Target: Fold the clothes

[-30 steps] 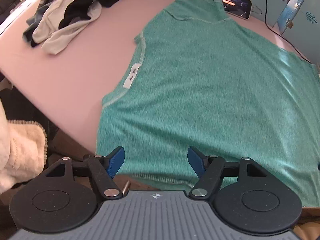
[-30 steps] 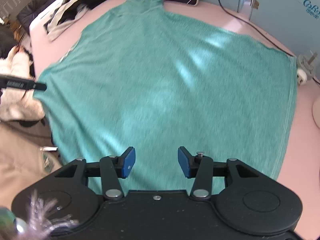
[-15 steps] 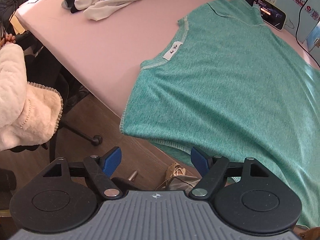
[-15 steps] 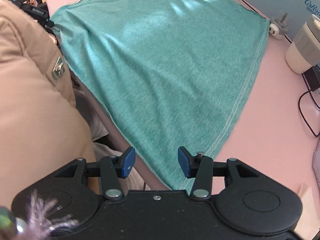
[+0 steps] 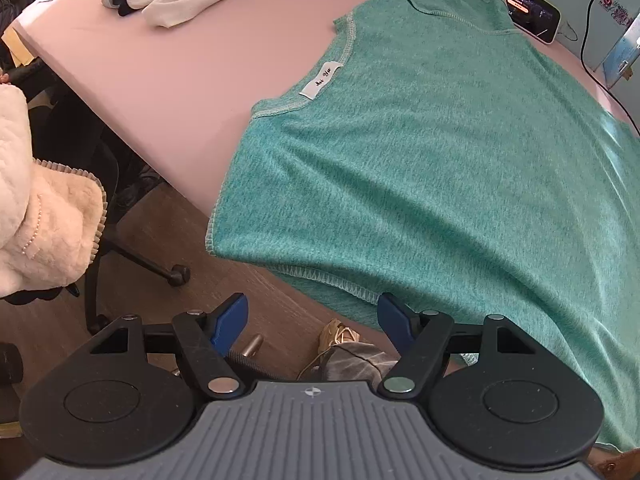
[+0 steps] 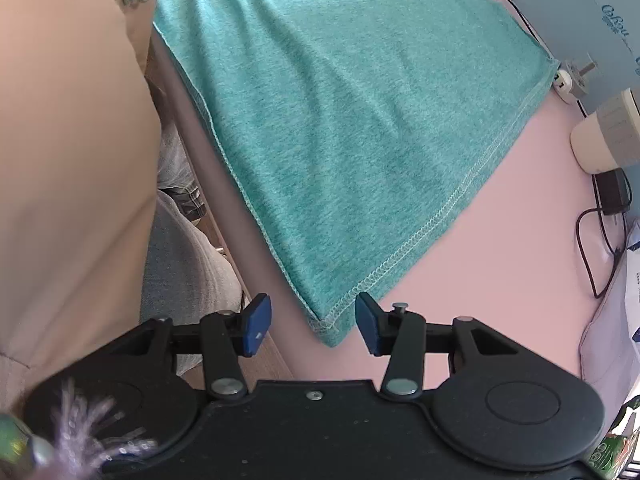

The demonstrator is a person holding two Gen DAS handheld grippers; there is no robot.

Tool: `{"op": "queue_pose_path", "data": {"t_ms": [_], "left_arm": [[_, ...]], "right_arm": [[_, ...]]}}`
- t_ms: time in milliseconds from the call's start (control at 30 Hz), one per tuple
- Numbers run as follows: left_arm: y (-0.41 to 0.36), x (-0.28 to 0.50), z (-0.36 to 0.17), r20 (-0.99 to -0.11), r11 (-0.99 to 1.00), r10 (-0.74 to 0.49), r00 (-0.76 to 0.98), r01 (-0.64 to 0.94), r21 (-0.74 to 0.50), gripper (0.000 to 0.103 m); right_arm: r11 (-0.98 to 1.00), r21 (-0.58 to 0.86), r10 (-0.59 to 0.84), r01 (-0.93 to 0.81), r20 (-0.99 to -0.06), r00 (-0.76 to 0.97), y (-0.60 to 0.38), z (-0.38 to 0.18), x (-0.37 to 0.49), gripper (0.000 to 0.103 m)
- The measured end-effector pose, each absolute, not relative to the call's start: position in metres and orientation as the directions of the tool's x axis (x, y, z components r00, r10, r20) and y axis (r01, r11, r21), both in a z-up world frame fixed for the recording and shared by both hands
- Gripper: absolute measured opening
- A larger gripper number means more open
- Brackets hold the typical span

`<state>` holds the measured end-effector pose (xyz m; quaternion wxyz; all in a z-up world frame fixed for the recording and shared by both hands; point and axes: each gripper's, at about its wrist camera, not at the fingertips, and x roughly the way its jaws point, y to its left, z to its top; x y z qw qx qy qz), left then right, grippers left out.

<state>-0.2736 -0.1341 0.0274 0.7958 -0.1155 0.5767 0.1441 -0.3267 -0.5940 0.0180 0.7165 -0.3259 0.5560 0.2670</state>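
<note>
Now my right claw [image 6: 313, 322] sits wide open with the near hem corner of the green shirt [image 6: 352, 120] lying between its blue pads; a second ago it hovered over the middle of the cloth. My left claw [image 5: 312, 318] has likewise drawn back from over the shirt to its shoulder end, gaping and empty, the stitched sleeve edge just ahead of its right pad, perhaps brushing it, though I cannot be sure. Neither claw grips anything. The shirt lies spread flat on the pink table [image 5: 168, 60], its near edge drooping over the side. Both claws now frame corners, so a first fold looks close.
</note>
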Motion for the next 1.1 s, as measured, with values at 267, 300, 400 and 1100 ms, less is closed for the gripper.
{"op": "queue_pose_path", "data": {"t_ms": [267, 300, 400, 1100], "left_arm": [[-0.131, -0.275, 0.020, -0.951, 0.909, 0.054, 0.303, -0.409, -0.078, 0.050], [-0.130, -0.276, 0.020, -0.950, 0.903, 0.039, 0.310, -0.417, -0.099, 0.042], [-0.131, -0.277, 0.020, -0.949, 0.898, 0.018, 0.315, -0.423, -0.124, 0.028], [-0.129, -0.052, 0.099, -0.847, 0.998, 0.058, 0.528, -0.044, 0.041, 0.070]], "right_arm": [[0.574, -0.228, 0.000, -0.787, -0.960, 0.279, -0.593, 0.013, -0.327, 0.041], [0.563, -0.231, -0.002, -0.793, -0.961, 0.278, -0.593, 0.013, -0.328, 0.037], [0.554, -0.221, -0.001, -0.802, -0.964, 0.265, -0.593, 0.011, -0.327, 0.034], [0.792, 0.197, 0.458, -0.578, -0.817, 0.350, -0.556, 0.112, -0.182, 0.038]]}}
